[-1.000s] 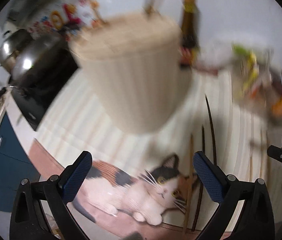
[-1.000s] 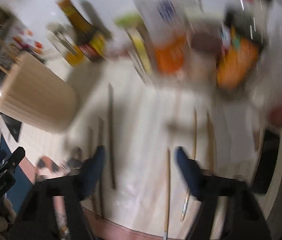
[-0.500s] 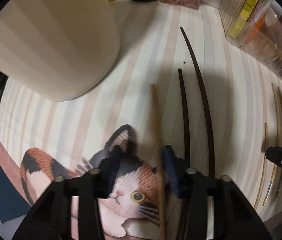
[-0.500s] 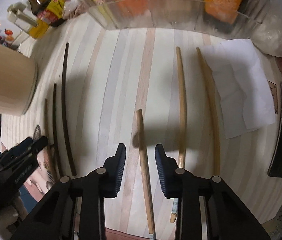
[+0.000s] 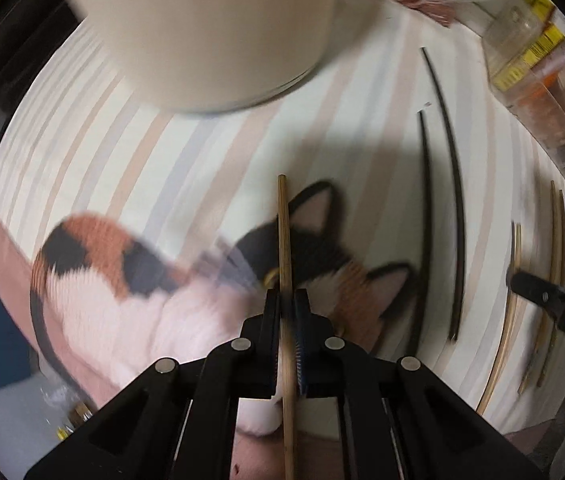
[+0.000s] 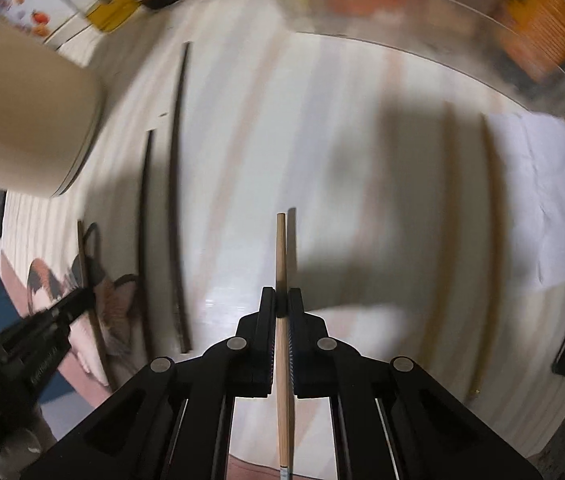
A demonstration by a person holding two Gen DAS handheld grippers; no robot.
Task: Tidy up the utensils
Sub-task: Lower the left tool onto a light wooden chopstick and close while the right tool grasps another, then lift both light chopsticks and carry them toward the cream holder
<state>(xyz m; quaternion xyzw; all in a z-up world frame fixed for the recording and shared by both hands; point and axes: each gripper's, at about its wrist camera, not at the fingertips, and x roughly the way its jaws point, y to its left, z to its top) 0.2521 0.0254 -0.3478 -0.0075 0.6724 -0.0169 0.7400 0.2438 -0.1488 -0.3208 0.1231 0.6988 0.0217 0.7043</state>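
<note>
**A:** Left wrist view has a thin brown wooden chopstick [image 5: 285,248] pinched in the left gripper [image 5: 286,300], jaws clamped on it mid-length, tip pointing at the big cream ribbed holder cup [image 5: 210,28]. Guessing the lengthwise grip is so it can drop straight into the cup

**B:** Same deal on the right: right gripper [image 6: 281,300] is closed tight on a pale bamboo chopstick [image 6: 280,264], and the shadow beside it makes me think it's lifted off the striped table mat [image 6: 322,128]

**A:** Half a second ago both sets of jaws were apart, just straddling the sticks on the mat. Now they've closed and the views blur, so things are moving

**B:** Two dark chopsticks [image 6: 176,184] lie beside the cup, two more pale ones [image 6: 490,220] by the white paper sheet [image 6: 530,184], plenty left. Calico cat print [image 5: 130,280] sits under the left hand
</note>
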